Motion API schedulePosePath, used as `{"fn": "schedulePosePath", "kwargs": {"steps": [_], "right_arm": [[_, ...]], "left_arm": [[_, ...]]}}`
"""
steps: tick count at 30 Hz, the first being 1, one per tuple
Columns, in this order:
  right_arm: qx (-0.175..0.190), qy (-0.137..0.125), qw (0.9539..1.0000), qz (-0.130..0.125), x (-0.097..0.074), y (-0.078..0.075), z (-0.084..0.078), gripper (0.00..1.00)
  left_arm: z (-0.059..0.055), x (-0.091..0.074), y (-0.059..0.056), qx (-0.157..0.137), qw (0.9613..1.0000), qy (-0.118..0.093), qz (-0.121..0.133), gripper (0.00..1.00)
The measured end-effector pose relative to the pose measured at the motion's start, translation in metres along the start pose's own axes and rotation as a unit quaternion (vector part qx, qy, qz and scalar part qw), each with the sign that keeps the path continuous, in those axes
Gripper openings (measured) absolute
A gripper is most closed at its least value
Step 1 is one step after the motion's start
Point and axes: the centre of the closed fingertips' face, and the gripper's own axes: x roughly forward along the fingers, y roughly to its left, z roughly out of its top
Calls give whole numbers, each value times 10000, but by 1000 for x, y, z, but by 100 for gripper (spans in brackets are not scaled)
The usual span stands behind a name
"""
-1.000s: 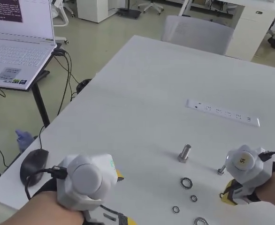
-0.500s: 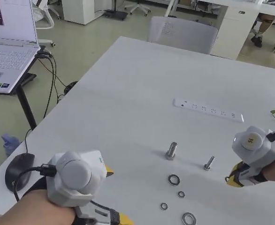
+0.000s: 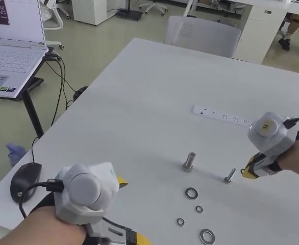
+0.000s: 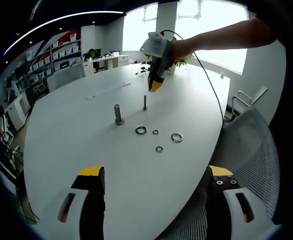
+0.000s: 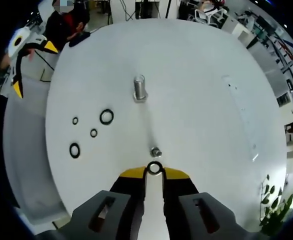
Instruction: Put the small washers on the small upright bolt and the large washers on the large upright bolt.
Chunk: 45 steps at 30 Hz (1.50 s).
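The right tool (image 5: 155, 174) is nearly closed, pinching what looks like a small washer (image 5: 150, 167) at its tips, just beside the top of the small upright bolt (image 5: 156, 151) and not on it. The left tool (image 4: 155, 174) is spread wide with nothing in it, near the desk (image 3: 139, 112) edge and well apart from both bolts. Four loose washers (image 3: 191, 193), two large and two small, lie flat on the desk near the large upright bolt (image 3: 189, 162).
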Motion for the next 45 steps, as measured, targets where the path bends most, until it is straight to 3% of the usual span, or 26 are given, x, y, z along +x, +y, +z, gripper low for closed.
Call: {"fn": "schedulePosePath", "kwargs": {"steps": [15,45], "right_arm": [[-19,-11,10000,18,13,-4,10,13],[-140,210,9996,124,41,-6,2,13]], "left_arm": [[-3,-2,8,-65,10000,59,19,82],[-12,-4,10,-139,9998,156,35,76]]}}
